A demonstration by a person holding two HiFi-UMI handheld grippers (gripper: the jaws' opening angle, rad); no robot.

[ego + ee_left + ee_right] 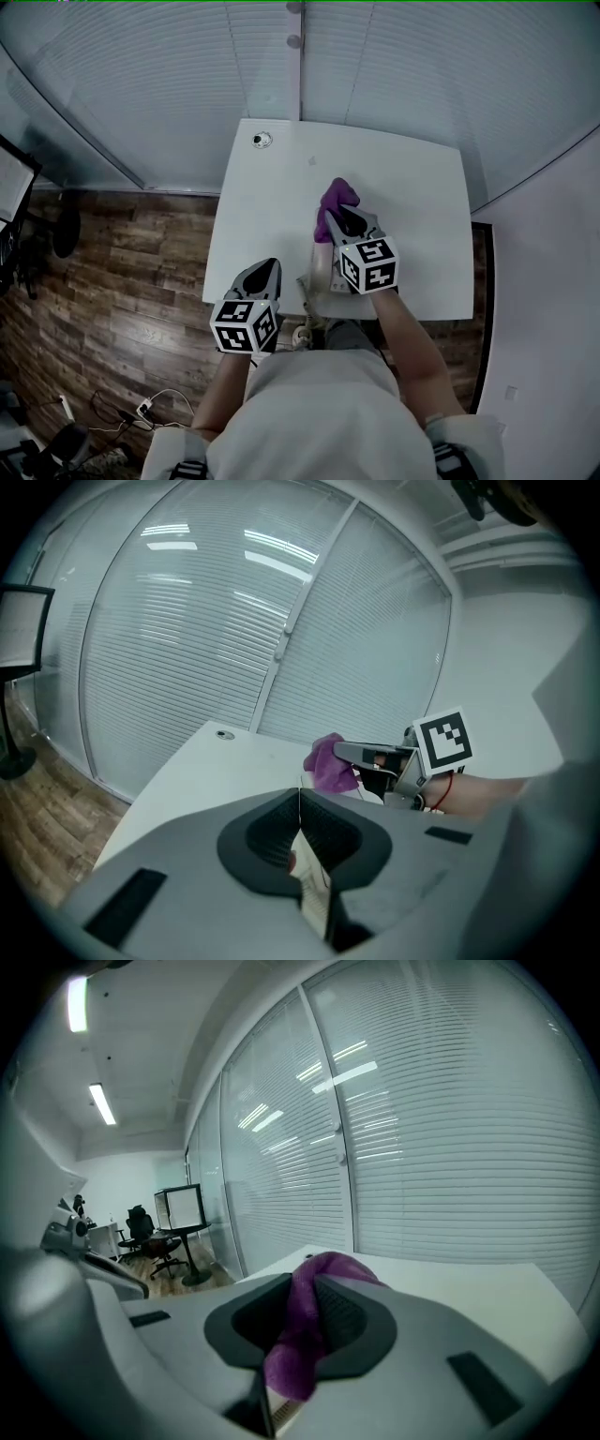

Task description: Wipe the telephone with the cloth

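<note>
My right gripper (pixel 343 215) is shut on a purple cloth (pixel 336 197) and holds it over the middle of the white table (pixel 412 187). The cloth (pixel 305 1335) bulges up between the jaws in the right gripper view. A pale object that may be the telephone (pixel 322 268) lies just under and left of that gripper, mostly hidden, with a cord (pixel 304 323) hanging off the table's front edge. My left gripper (pixel 269 266) is shut with nothing in it, at the table's front left edge. From there I see the right gripper (pixel 343 753) and the cloth (pixel 326 765).
A round cable grommet (pixel 262 140) sits at the table's far left corner. A glass wall with blinds (pixel 394 66) runs behind the table. Wooden floor (pixel 112 272) lies to the left, with cables (pixel 141 408) and dark office furniture (pixel 14 216).
</note>
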